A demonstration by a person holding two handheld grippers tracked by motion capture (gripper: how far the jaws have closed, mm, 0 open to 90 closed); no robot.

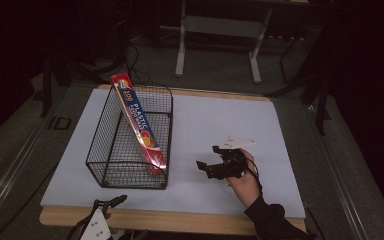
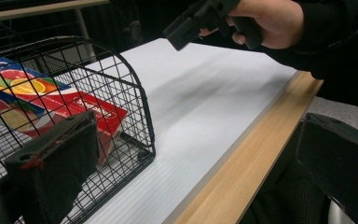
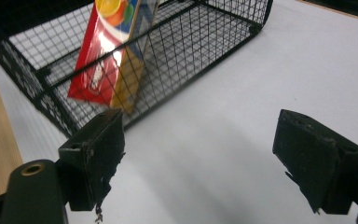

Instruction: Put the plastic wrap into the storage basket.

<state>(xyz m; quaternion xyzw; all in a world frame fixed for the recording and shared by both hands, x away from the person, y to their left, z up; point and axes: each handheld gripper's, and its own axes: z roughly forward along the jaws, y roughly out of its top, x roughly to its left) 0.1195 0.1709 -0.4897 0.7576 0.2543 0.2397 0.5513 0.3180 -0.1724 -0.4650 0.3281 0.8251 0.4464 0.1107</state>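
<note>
A long box (image 1: 139, 125) of plastic wrap leans diagonally inside the wire basket (image 1: 111, 172), its lower end on the basket floor near the front right corner and its top poking above the far rim. Leaning like that, it is propped by the mesh and cannot fall flat, and its free upper end is the easy part to reach.

The right tongs (image 1: 207, 159) sit low over the white worktop (image 1: 215, 120), just right of the basket, pointing toward it. Their jaws stand wide apart with nothing between them, as the right gripper view makes plain: bare worktop lies in the gap, and the box's lower end shows through the mesh just ahead. That pose suits an approach to the box from the open side.

The left tongs (image 1: 111, 201) rest at the front edge of the worktop, close to the basket's near corner. In the left gripper view the jaws stand well apart and empty, one before the mesh and one off past the wooden edge, though the picture is dim there. They seem parked out of the way, perhaps ready to steady the basket, which is light and could slide if the box drags on the wire.
</note>
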